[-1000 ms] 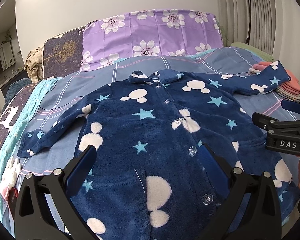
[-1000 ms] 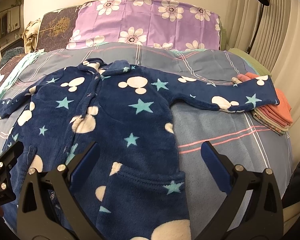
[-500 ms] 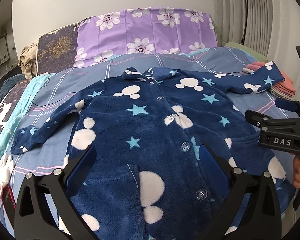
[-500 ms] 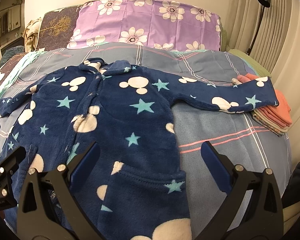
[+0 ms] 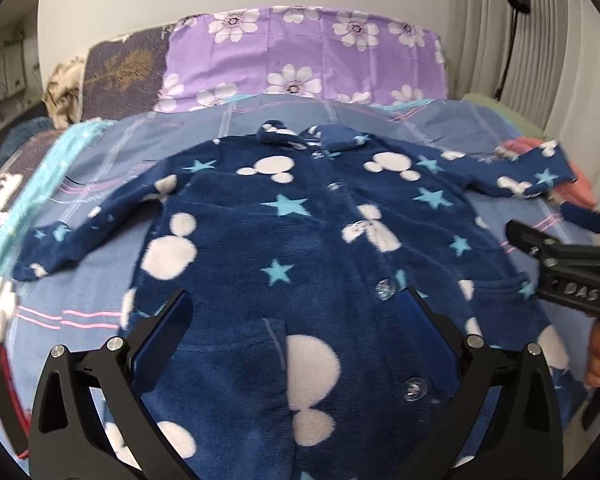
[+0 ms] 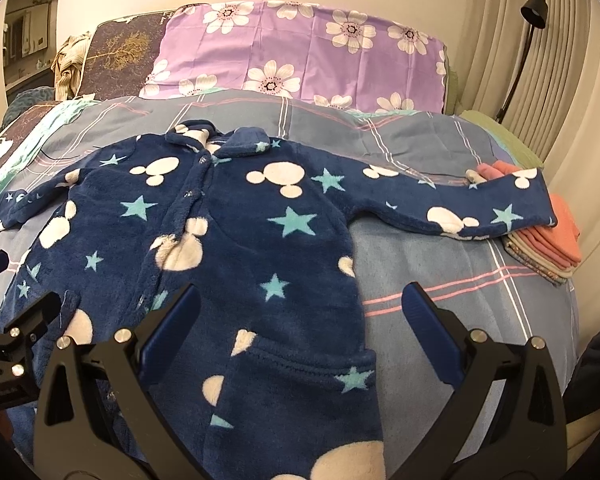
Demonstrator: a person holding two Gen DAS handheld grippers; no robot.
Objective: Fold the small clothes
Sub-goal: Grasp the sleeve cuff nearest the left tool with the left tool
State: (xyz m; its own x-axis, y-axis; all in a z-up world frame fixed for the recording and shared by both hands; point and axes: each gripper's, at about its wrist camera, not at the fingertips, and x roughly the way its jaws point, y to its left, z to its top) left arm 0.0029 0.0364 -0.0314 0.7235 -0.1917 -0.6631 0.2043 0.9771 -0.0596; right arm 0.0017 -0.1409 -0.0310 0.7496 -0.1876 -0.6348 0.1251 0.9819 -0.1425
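Note:
A small navy fleece jacket (image 5: 300,248) with white mouse heads, teal stars and clear buttons lies flat, front up, on the bed, both sleeves spread out. It also shows in the right wrist view (image 6: 236,248). My left gripper (image 5: 296,320) is open and empty above the jacket's lower front. My right gripper (image 6: 300,312) is open and empty above the jacket's lower right side. The right sleeve's cuff (image 6: 516,200) rests on a stack of folded clothes.
The bed has a blue-grey plaid sheet (image 6: 440,264). A purple flowered pillow (image 6: 300,52) lies at the head. A stack of folded pink and beige clothes (image 6: 548,248) sits at the right edge. A black lamp (image 6: 532,12) stands by the curtain.
The left gripper has drifted a little to the left and back, and its view is slightly blurred. The right gripper has barely moved. The jacket lies as before.

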